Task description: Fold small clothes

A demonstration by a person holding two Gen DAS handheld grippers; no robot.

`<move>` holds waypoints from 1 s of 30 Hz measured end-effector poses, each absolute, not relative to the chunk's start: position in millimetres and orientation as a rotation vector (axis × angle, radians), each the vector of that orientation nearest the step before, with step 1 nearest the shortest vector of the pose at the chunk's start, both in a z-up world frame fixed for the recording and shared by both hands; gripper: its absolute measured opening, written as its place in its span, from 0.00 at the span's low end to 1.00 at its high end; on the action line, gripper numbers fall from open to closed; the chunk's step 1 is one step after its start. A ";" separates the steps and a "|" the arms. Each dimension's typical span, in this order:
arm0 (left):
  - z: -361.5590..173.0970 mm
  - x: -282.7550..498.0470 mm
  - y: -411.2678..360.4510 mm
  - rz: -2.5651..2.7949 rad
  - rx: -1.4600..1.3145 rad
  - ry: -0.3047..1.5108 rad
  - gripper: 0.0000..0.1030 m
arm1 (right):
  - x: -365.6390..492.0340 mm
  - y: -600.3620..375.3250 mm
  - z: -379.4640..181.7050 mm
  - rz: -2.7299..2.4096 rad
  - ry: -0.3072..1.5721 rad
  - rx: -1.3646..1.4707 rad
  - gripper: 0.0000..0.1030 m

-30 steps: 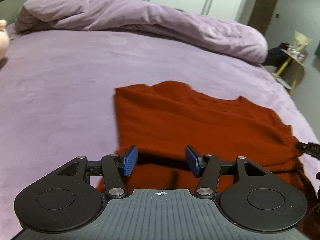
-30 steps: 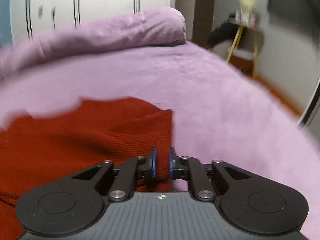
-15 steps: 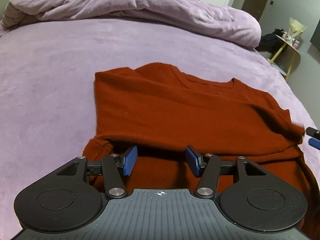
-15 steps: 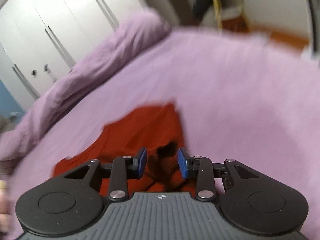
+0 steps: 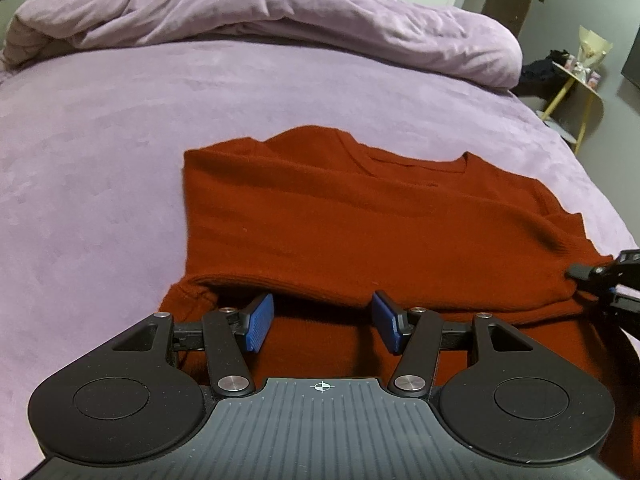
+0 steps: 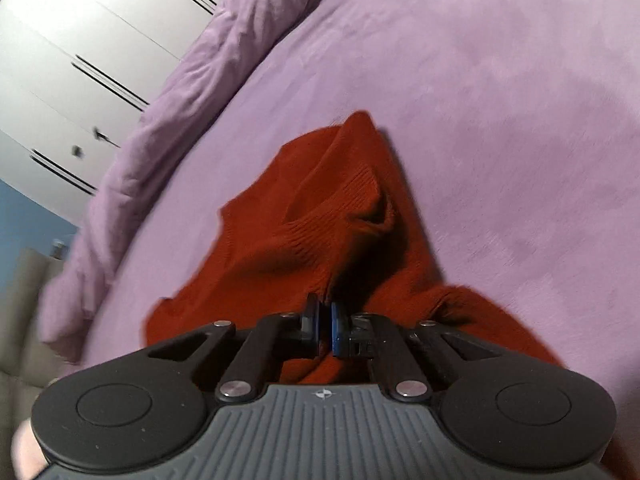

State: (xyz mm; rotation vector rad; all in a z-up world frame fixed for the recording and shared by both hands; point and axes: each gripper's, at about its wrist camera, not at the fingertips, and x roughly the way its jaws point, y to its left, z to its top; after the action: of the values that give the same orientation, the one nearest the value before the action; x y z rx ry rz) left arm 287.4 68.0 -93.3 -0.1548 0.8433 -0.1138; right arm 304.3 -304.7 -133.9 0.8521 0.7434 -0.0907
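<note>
A rust-red knitted sweater [image 5: 360, 224] lies on the purple bed, its lower part folded up over the body, collar at the far side. My left gripper [image 5: 323, 322] is open and empty, low over the near folded edge. My right gripper [image 6: 325, 322] is shut on the sweater's ribbed edge [image 6: 340, 220], which rises in a fold in front of it. The right gripper also shows in the left wrist view [image 5: 600, 276] at the sweater's right edge.
The purple bedsheet [image 5: 100, 160] spreads all around the sweater. A rumpled purple duvet [image 5: 280, 12] lies along the far side. White wardrobe doors [image 6: 80, 40] stand behind. A yellow-legged side table [image 5: 576, 80] stands beyond the bed's right edge.
My right gripper opened half a second ago and has now shut on the sweater's right ribbed edge. The left gripper stayed open and shifted slightly near the front fold.
</note>
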 end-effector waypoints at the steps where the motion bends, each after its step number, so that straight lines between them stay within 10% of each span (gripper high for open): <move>1: -92.5 286.8 67.9 -0.116 -0.151 0.837 0.58 | 296.6 -306.9 -133.2 -0.057 0.720 0.883 0.04; 30: -89.9 311.4 72.1 -0.045 -0.102 0.838 0.59 | 306.8 -261.4 -91.1 -0.069 0.669 0.210 0.15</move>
State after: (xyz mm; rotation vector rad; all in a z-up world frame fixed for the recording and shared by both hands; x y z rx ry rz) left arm 311.4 72.1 -89.9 -0.1019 0.8383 -0.0452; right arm 306.8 -261.4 -91.1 0.2102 0.6692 -0.0687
